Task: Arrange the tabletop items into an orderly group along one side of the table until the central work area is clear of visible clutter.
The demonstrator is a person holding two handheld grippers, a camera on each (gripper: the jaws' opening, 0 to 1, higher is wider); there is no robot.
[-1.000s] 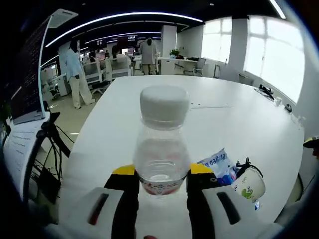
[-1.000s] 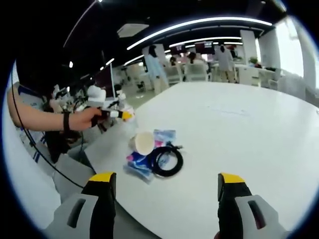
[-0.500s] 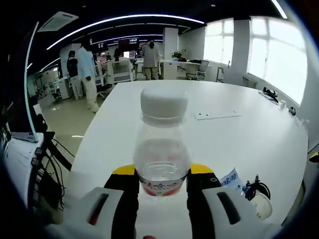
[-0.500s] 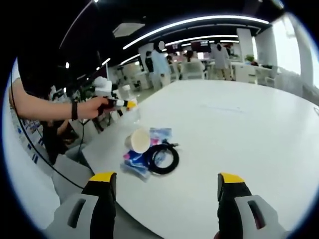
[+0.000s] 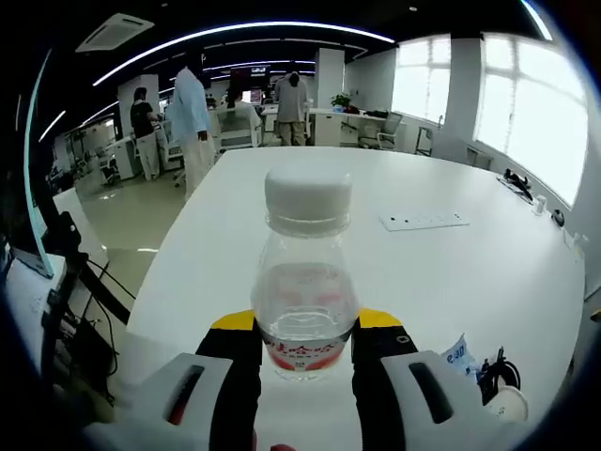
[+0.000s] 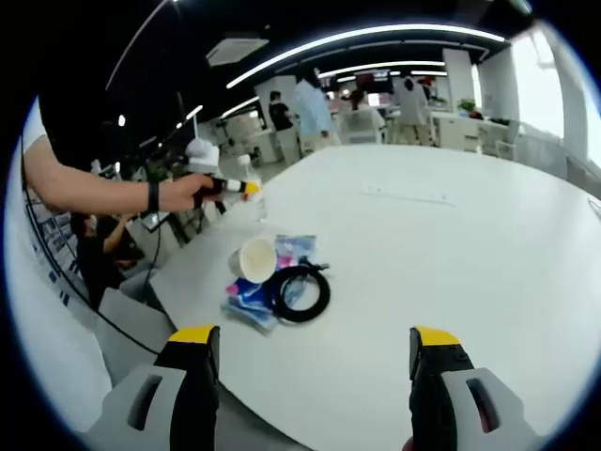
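One white counter (image 6: pixel 451 244) carries everything. Left gripper (image 5: pixel 305 329) has its jaws closed on a clear bottle (image 5: pixel 304 272) with a white cap, held upright between the yellow-tipped pads, low on the body at the label. Right gripper (image 6: pixel 315 343) hangs over the counter edge, jaws wide apart, nothing between them. Ahead of it, well apart: black cable coil (image 6: pixel 300 293) touching a paper cup (image 6: pixel 255 260) on its side, both on blue packets (image 6: pixel 254 299).

— What is cut off in the left gripper view?
— The paper cup (image 5: pixel 507 404) and blue packet (image 5: pixel 457 355) are clipped at the rim.
— And in the right gripper view?
— The bottle (image 6: pixel 250 184) is too small for detail; its base is hidden.
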